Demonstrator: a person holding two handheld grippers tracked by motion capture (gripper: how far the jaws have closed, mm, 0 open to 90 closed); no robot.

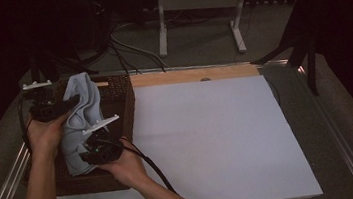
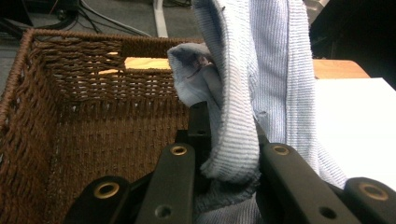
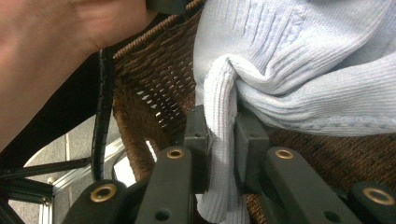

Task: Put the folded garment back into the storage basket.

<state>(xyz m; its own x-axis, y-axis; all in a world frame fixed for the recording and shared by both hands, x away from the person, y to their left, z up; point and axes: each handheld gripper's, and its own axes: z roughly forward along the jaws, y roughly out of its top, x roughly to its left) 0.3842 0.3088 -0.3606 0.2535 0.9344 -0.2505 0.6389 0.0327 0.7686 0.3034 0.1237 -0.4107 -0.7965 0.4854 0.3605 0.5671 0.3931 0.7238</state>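
Holding a pale blue knitted garment [image 1: 82, 121] above a brown wicker basket [image 1: 125, 101] at the left end of the bench [image 1: 209, 141], with both tools clenched on it. Left tool [image 2: 227, 154] pinching a thick ribbed fold, the rest of the cloth rising above the jaws and partly draping over the right one. Right tool [image 3: 220, 149] gripping a narrow bunched ridge of the knit, the remaining fabric spreading to the right over the basket's weave.

Judging the step as lifting the garment out toward the white board [image 1: 247, 121]: keeping both grips firm, raising together so the hanging cloth clears the basket rim, avoiding snagging the knit on the wicker, then spreading the tools apart only once clear of the rim.
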